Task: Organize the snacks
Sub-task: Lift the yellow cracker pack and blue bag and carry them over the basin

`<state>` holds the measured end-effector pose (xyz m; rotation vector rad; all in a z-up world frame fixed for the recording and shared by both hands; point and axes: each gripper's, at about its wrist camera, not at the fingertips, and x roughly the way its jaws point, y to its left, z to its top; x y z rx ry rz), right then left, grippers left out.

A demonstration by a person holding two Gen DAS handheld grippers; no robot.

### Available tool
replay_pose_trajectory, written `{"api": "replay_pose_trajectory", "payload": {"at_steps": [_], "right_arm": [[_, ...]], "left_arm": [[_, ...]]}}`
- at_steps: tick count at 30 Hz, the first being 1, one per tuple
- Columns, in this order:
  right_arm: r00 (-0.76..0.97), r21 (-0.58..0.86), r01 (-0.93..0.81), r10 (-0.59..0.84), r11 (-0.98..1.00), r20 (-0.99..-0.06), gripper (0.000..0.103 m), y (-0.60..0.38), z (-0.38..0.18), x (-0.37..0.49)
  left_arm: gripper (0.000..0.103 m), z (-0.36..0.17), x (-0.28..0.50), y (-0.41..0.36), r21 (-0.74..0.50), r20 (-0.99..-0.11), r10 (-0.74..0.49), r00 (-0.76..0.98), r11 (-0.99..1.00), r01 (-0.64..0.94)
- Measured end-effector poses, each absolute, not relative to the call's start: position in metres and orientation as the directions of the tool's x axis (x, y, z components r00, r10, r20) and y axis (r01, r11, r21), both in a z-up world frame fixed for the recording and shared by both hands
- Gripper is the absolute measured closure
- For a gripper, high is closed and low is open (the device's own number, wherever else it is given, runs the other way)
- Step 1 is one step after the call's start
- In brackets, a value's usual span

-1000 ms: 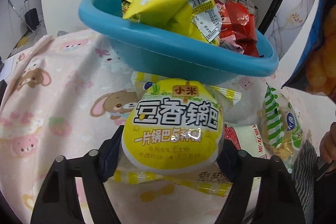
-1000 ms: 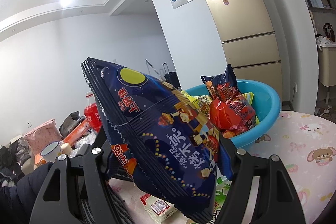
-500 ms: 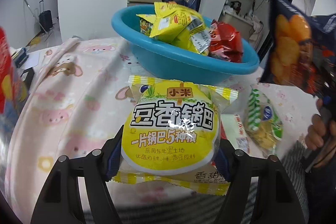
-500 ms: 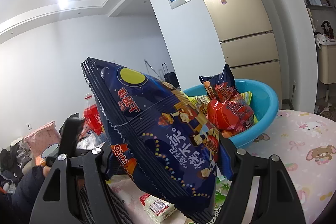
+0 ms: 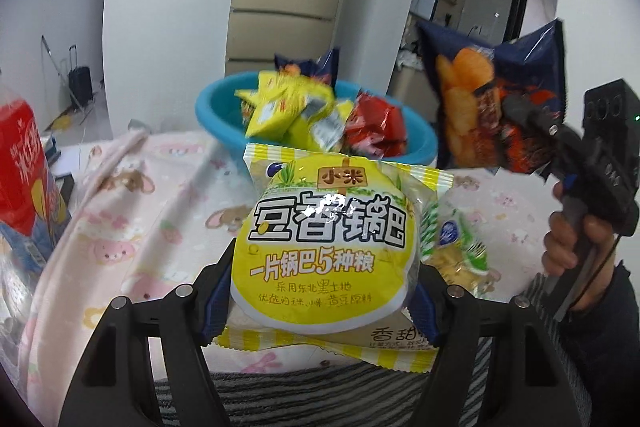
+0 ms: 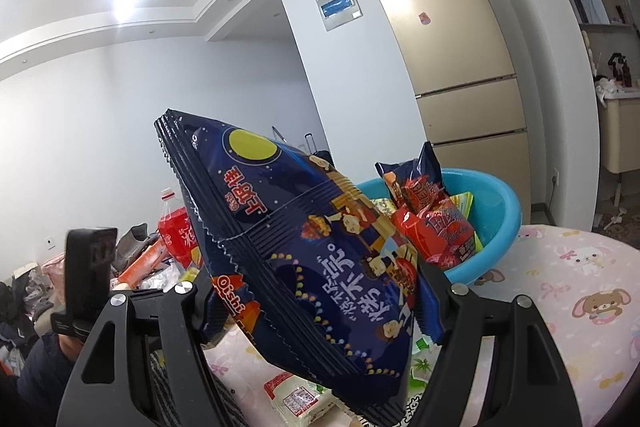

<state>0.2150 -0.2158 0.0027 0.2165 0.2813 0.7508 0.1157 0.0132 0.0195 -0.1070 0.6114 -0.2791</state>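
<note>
- Yellow rice-crust packet (image 5: 325, 247), clenched in the left gripper (image 5: 320, 291), had risen off the pink cloth (image 5: 132, 223) short of the blue basin (image 5: 424, 151) (already heaped), so dropping in looked next.
- Navy Oishi bag (image 6: 312, 259) stayed pinched in the right gripper (image 6: 316, 307) beside that basin.

The snack packet (image 5: 324, 247) was bright yellow with bold white characters outlined in black, its sealed edges striped yellow and white. At its 12 o'clock sat the basin (image 5: 416, 147) — turquoise blue — filled with yellow packets (image 5: 280, 107) and glossy red packets (image 5: 372, 131). The chip bag (image 6: 304, 259) was deep navy, carrying a yellow moon disc and red-orange lettering (white characters too). The cloth (image 5: 132, 227) was pale pink, printed with brown bunnies and pink bears. At 9 o'clock stood a red bottle label (image 5: 20, 167); the fridge (image 6: 460, 47) was a matte gold-beige.
</note>
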Motion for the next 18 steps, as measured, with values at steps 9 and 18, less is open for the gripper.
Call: {"api": "replay_pose_trajectory", "payload": {"at_steps": [9, 18], "right_arm": [[0.77, 0.204, -0.603, 0.63, 0.771, -0.103, 0.03, -0.219, 0.039, 0.191], [0.79, 0.144, -0.606, 0.613, 0.782, -0.008, 0.03, -0.215, 0.097, 0.164]], "left_arm": [[0.029, 0.064, 0.104, 0.016, -0.247, -0.45, -0.332, 0.829, 0.938, 0.242], [0.029, 0.134, 0.102, 0.03, -0.247, -0.368, -0.299, 0.881, 0.944, 0.217]]}}
